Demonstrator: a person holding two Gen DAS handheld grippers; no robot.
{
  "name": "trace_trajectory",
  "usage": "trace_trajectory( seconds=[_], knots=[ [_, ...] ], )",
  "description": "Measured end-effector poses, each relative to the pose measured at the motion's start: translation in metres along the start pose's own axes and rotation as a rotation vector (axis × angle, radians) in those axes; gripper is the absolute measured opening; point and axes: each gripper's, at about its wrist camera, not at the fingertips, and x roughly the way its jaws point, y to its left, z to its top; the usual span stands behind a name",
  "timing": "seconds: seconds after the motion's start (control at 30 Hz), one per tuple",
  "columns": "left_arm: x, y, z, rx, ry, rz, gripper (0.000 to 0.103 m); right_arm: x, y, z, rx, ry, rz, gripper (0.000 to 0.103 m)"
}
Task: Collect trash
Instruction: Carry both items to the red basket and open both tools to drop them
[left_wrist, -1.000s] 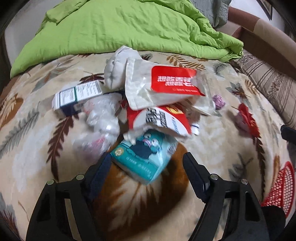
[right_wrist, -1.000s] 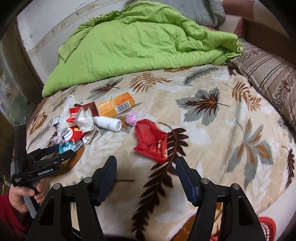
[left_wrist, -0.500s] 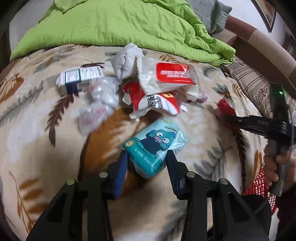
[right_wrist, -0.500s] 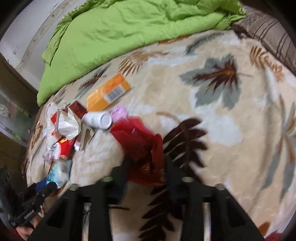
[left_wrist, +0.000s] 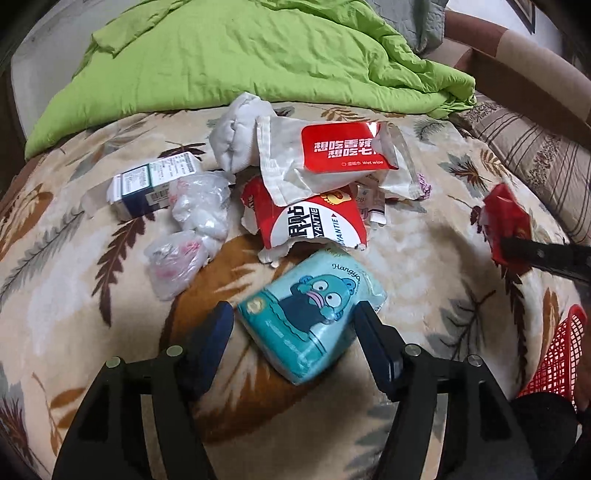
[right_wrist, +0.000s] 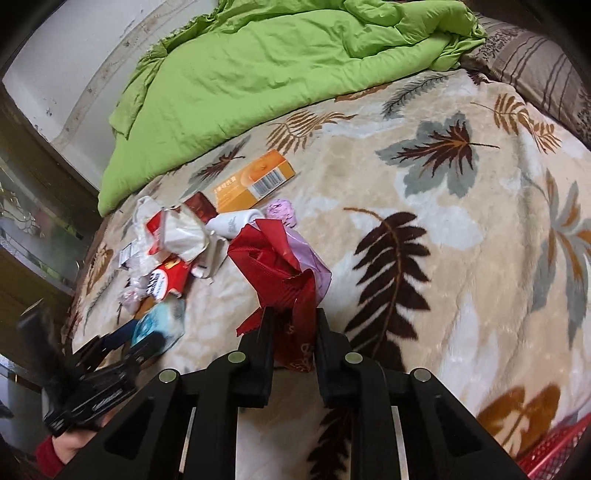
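A teal cartoon tissue pack (left_wrist: 314, 314) lies on the leaf-print blanket (left_wrist: 424, 258), just below the trash pile. My left gripper (left_wrist: 293, 321) straddles it with its jaws opening. The left pad stands a little clear of the pack and the right finger is right beside it. My right gripper (right_wrist: 293, 317) is shut on a crumpled red wrapper (right_wrist: 273, 258), with a pale purple plastic piece (right_wrist: 314, 258) behind it. In the left wrist view that red wrapper (left_wrist: 506, 218) sits at the right edge, at a dark finger of the right gripper. The right wrist view shows the left gripper (right_wrist: 122, 343) over the teal pack (right_wrist: 159, 325).
The pile holds a red-and-white wet wipe packet (left_wrist: 332, 158), a torn red pack (left_wrist: 314, 221), a white cloth (left_wrist: 240, 129), a medicine box (left_wrist: 155, 181) and clear bags (left_wrist: 192, 229). An orange box (right_wrist: 255, 177) and white bottle (right_wrist: 236, 223) lie nearby. A red basket (left_wrist: 561, 358) stands lower right, a green quilt (left_wrist: 240, 55) behind.
My left gripper closed on the teal pack, drew it out from the pile's edge, then widened again. My right gripper came down over the red wrapper and shut on it.
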Motion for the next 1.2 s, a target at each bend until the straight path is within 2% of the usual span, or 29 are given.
trace_trajectory(
  seconds=[0.23,0.5,0.7,0.83,0.93,1.0,1.2],
  knots=[
    [-0.004,-0.005,-0.005,0.014,-0.022,-0.012,0.043,-0.019,0.013,-0.017,-0.003,-0.021,0.026,0.020],
    [-0.035,-0.011,-0.016,-0.005,-0.099,-0.077,0.041,-0.045,0.022,-0.036,-0.017,-0.051,0.030,0.020],
    [-0.059,-0.033,-0.024,0.022,-0.140,-0.106,0.041,-0.070,0.016,-0.050,-0.006,-0.072,0.026,0.020],
    [-0.074,-0.064,-0.028,0.074,-0.143,-0.181,0.041,-0.099,-0.006,-0.061,0.035,-0.095,-0.007,0.020],
    [-0.085,-0.096,-0.029,0.127,-0.141,-0.263,0.041,-0.127,-0.032,-0.073,0.081,-0.120,-0.065,0.020],
    [-0.090,-0.125,-0.028,0.168,-0.122,-0.337,0.041,-0.146,-0.052,-0.083,0.122,-0.127,-0.103,0.020],
    [-0.093,-0.208,-0.039,0.310,-0.050,-0.492,0.041,-0.193,-0.112,-0.115,0.246,-0.140,-0.225,0.020]
  ],
)
